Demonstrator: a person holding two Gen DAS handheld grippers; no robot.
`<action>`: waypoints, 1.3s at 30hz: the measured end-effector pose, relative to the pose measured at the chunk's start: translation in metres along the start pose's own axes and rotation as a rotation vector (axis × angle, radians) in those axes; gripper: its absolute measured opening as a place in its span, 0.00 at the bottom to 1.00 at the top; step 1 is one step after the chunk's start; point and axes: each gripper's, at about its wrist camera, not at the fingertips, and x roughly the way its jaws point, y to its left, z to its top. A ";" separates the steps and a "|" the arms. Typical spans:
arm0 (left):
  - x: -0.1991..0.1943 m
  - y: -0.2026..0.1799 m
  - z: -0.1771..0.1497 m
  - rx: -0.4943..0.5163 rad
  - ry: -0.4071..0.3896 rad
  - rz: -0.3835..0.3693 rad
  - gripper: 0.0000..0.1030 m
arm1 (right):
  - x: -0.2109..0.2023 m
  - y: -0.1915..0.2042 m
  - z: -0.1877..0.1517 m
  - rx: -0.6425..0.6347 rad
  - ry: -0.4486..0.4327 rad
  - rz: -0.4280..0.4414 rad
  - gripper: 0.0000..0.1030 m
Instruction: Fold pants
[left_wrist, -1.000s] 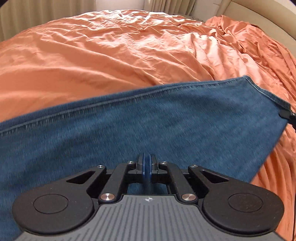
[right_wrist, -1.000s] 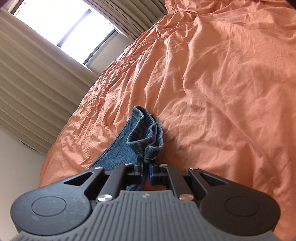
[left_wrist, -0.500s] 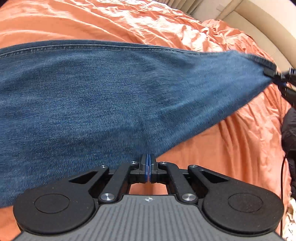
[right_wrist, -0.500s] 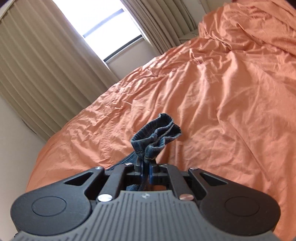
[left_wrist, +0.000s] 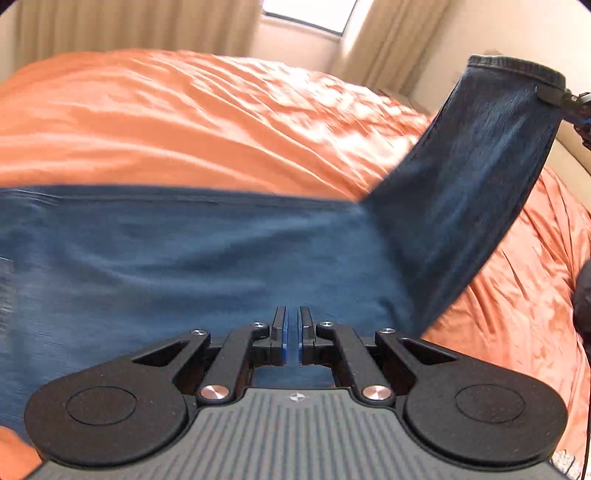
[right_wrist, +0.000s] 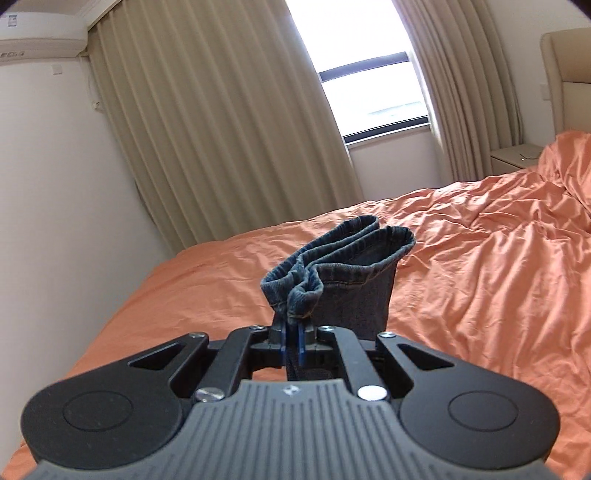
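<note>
Since a second ago both claws have risen: the right claw's view has swung from the bedspread up to the curtains and window, and the left claw's view has tipped up from the bed to take in the far wall. On the orange bedspread (left_wrist: 192, 122) lie the blue jeans (left_wrist: 192, 266), spread in a wide band across the left wrist view, with one leg end lifted off the bed toward the upper right. That raised end hangs from the right claw (left_wrist: 557, 96), seen at the right edge of the left wrist view. From the right wrist view, the right claw (right_wrist: 291, 341) points only a little below level toward the beige curtains (right_wrist: 221, 122) and the window (right_wrist: 369, 74), its blue pads pinched tight on the bunched hems of the jeans (right_wrist: 343, 266), which stand up above its fingers. The left claw (left_wrist: 291, 341) tilts steeply down over the flat denim; its pads (left_wrist: 282, 338) stand narrowly apart, and I cannot tell whether cloth is caught between them.
</note>
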 end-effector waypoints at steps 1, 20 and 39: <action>-0.005 0.008 0.002 -0.011 -0.012 0.007 0.03 | 0.009 0.014 -0.002 -0.004 0.008 0.011 0.01; -0.042 0.147 -0.029 -0.297 -0.055 -0.042 0.19 | 0.165 0.156 -0.227 -0.122 0.530 0.058 0.05; 0.028 0.163 -0.022 -0.664 -0.056 -0.257 0.54 | 0.145 0.097 -0.174 -0.266 0.408 -0.066 0.44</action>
